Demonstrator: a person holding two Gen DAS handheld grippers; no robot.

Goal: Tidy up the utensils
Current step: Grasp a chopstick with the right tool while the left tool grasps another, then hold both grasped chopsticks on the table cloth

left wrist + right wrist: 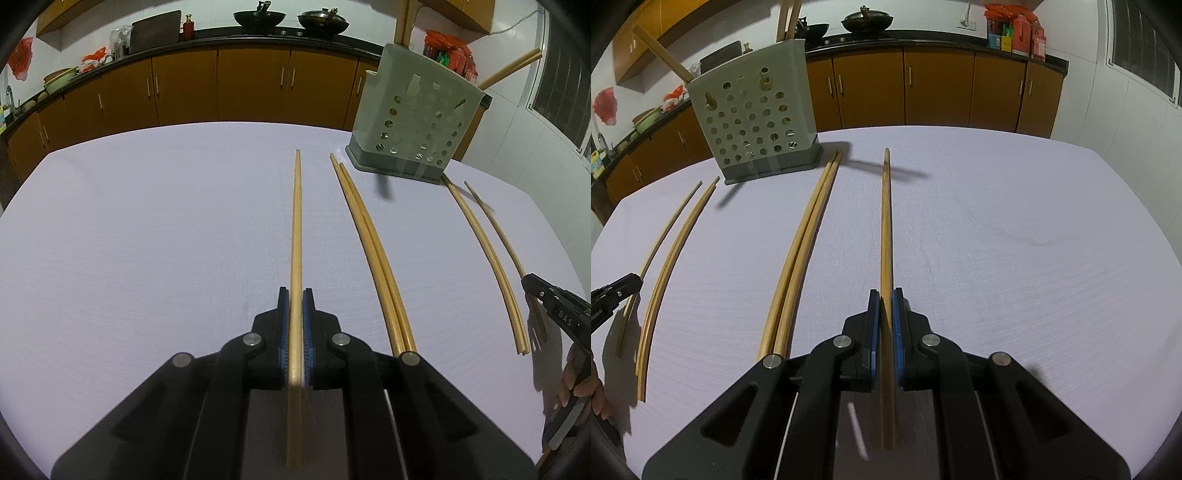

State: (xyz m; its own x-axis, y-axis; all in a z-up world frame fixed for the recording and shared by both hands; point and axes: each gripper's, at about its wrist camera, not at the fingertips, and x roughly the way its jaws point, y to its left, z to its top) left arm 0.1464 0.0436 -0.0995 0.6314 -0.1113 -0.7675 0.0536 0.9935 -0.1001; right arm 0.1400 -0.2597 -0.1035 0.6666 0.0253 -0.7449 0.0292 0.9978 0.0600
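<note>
My left gripper [295, 291] is shut on a single wooden chopstick [296, 221] that points away along the white tablecloth. My right gripper [885, 293] is shut on another chopstick [885, 221], whose far tip casts a shadow on the cloth. Two pairs of chopsticks lie between them: one pair [369, 251] [665, 269] nearer the left gripper, the other pair [491, 266] [805, 240] nearer the right. A grey-green perforated utensil holder [413, 122] [757, 118] stands at the far side with several chopsticks in it. Each view catches the other gripper at its edge: right gripper [528, 280], left gripper [633, 278].
The round table [147, 221] is covered by a white cloth. Behind it runs a kitchen counter [221, 37] with orange cabinet doors, woks and jars. A person's fingers [570, 380] show at the right edge of the left wrist view.
</note>
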